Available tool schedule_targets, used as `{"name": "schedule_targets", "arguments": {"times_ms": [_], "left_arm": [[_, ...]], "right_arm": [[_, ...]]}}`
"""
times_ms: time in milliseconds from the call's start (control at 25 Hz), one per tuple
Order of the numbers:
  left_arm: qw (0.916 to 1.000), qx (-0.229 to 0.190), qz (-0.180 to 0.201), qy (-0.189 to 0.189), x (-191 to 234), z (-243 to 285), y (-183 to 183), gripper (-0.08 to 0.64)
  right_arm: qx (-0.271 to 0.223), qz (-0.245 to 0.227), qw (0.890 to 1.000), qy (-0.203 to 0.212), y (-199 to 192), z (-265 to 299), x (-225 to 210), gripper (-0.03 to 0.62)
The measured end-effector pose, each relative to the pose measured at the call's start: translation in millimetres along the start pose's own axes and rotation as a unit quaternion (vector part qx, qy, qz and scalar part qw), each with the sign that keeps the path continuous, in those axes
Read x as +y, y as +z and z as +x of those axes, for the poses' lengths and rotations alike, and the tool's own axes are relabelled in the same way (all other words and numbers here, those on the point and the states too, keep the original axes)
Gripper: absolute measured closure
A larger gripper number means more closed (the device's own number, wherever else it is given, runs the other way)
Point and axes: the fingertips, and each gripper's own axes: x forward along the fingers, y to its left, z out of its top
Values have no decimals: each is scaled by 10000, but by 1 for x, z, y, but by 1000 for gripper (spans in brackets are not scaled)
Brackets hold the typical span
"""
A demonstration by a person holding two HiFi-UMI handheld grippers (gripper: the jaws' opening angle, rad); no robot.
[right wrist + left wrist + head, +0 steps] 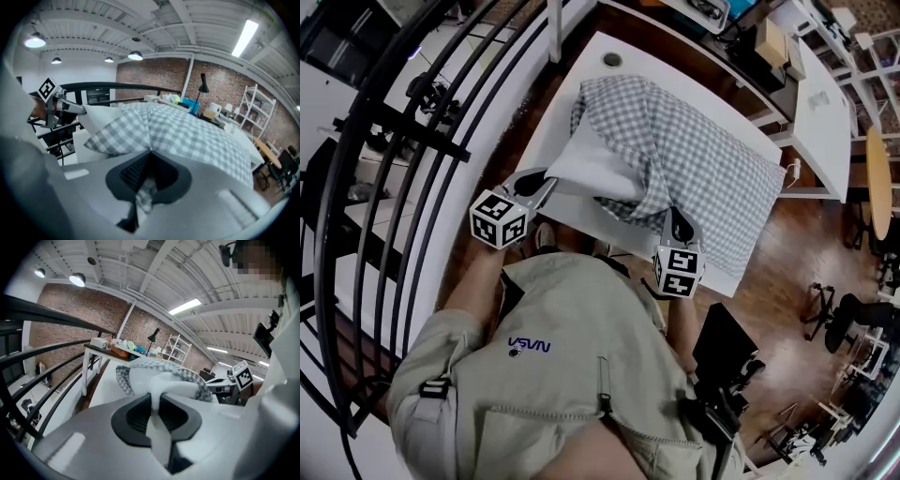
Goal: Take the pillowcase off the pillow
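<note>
Head view: a grey-and-white checked pillowcase [703,159] lies across the white table [581,66], bunched at its near open end, where the white pillow [591,169] pokes out. The left gripper [546,187] has its jaws pinched on that bare pillow corner. The right gripper [677,223] has its jaws clamped on a fold of checked cloth. The rest of the pillow is hidden inside the case, and the person's jacket [572,375] cuts off the table's near edge.

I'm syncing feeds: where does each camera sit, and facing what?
Head view: on the head, steeply down at the table; jacket, left gripper, right gripper show.
Left gripper view: rides the left gripper, jaws shut on the pillow.
Right gripper view: rides the right gripper, jaws shut on the pillowcase.
Shared: all show the pillowcase.
</note>
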Motion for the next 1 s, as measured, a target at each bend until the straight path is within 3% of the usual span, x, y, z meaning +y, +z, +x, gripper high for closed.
{"name": "schedule_targets", "arguments": {"times_ms": [160, 280, 480, 720, 880, 1000], "left_arm": [[9957, 574, -708, 170, 14, 8, -69, 512], [9948, 695, -737, 88, 11, 13, -85, 483], [9971, 514, -129, -537, -22, 2, -53, 374], [9956, -156, 125, -919, -35, -15, 8, 348], [9982, 9, 336, -501, -7, 1, 18, 348], [9996, 16, 270, -14, 11, 22, 25, 347]], "right_arm": [[595, -97, 9982, 73, -46, 27, 17, 586], [748, -174, 9970, 72, -52, 37, 22, 586], [687, 172, 9972, 218, -49, 36, 15, 581], [450, 672, 9935, 808, -18, 10, 32, 491], [-131, 785, 9884, 1297, 24, -9, 45, 478], [-394, 517, 9832, 1704, 51, -4, 47, 463]]}}
